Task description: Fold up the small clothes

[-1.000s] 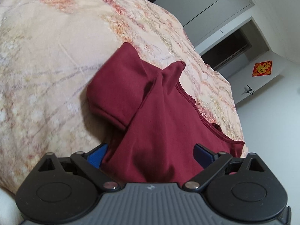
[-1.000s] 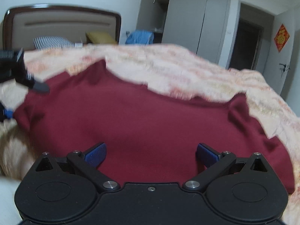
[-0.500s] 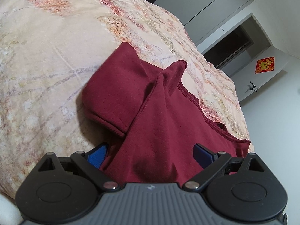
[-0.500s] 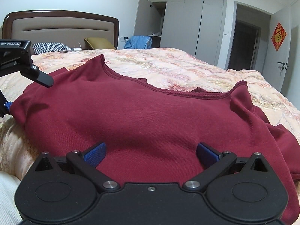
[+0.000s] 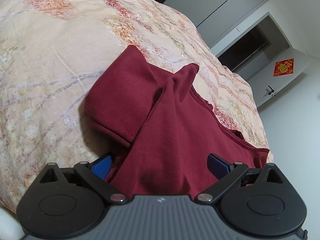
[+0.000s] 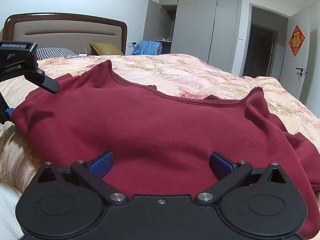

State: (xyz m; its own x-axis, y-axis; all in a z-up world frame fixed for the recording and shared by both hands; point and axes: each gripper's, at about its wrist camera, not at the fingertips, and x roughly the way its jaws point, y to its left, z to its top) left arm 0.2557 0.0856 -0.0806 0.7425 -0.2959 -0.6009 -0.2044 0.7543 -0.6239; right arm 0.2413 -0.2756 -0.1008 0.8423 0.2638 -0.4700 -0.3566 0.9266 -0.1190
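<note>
A dark red shirt [image 5: 170, 124] lies on the floral bedspread [image 5: 50, 50], one short sleeve [image 5: 124, 100] bunched to the left and the neckline [image 6: 180, 98] facing the headboard. My left gripper [image 5: 160, 166] is open, its blue pads [image 5: 102, 166] wide apart with the shirt's left side between them. My right gripper [image 6: 161, 164] is also open over the shirt's near hem, cloth spread between its pads [image 6: 220, 164]. In the right wrist view the left gripper [image 6: 31, 100] sits at the shirt's left edge.
The bed's near edge runs just below both grippers. A headboard [image 6: 66, 30] and pillows [image 6: 54, 52] stand at the far end. Beyond the bed are a wardrobe [image 6: 200, 24], a blue garment [image 6: 148, 47] and a dark doorway [image 6: 260, 50].
In the right wrist view the shirt has dropped from a raised, blurred state to lying flatter on the bed, its neckline now showing. The left wrist view has barely shifted.
</note>
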